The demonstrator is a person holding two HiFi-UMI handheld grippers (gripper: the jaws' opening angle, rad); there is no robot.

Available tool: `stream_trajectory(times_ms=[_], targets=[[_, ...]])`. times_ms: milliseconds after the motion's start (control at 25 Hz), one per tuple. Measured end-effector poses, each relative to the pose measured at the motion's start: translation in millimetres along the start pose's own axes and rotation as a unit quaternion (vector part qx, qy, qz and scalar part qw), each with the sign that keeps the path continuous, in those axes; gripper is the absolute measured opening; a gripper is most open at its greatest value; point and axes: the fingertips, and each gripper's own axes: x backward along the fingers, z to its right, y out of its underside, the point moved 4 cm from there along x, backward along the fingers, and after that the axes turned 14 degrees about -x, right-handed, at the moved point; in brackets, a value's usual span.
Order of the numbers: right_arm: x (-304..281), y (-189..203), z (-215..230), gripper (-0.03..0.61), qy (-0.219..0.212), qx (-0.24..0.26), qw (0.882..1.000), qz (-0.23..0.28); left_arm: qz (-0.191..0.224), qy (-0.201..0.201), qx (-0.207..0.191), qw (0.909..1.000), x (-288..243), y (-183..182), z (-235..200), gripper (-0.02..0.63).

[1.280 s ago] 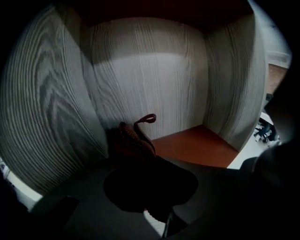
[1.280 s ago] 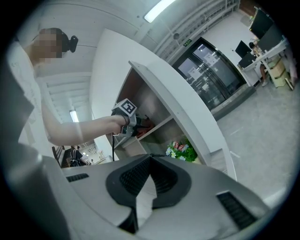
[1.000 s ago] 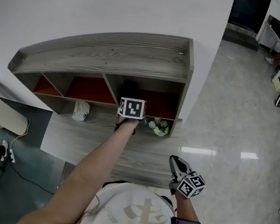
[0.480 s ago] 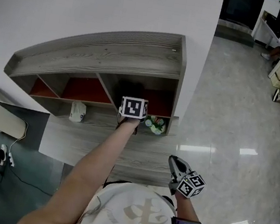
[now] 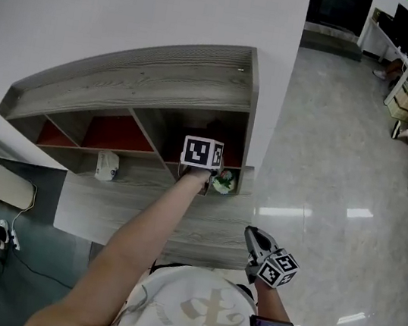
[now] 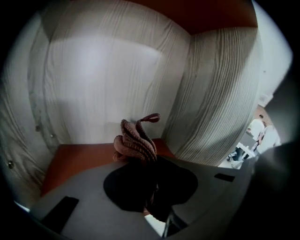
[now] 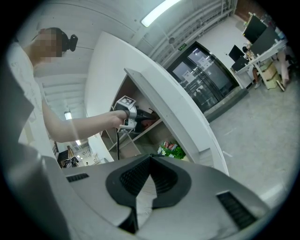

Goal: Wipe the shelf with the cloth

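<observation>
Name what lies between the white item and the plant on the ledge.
In the head view: bare ledge, then the left gripper close beside the plant.

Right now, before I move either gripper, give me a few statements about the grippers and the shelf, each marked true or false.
1. The left gripper is shut on the cloth. True.
2. It is working in the leftmost compartment of the shelf. False: it reaches into the rightmost compartment.
3. The right gripper is open and holds a second cloth. False: its jaws are together on nothing, and it hangs low by the person's body.
4. A green plant stands on the ledge, just right of the left gripper. True.
</observation>
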Motion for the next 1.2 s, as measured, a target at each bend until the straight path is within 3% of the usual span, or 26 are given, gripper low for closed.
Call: stream_trajectory(times_ms=[360,680,880,1080,1200], targets=[[10.6,0.6,4.7,0.005,0.007,-0.004,1.000,0.003,-0.004,0.073,-0.013,0.9972,-12.3,-10.0,34.2,0.067],[8.7,0.7,1.1,0.005,0.006,0.004,1.000,-0.002,-0.011,0.102,-0.032,0.9942,-0.1,0.5,55.1,0.067],[4.2,0.9,-4.1,0.005,0.007,0.008,1.000,-0.004,0.019,0.127,-0.028,0.9914,17.0,15.4,66.0,0.067],[-5.5,-7.5,-8.6,0.005,0.009,0.015,1.000,0.003,0.070,0.197,0.000,0.9778,32.9,42.3,74.5,0.067],[-10.2,-11.1,-11.9,0.005,0.011,0.018,1.000,0.009,0.091,0.213,0.004,0.9729,44.7,63.0,73.8,0.067]])
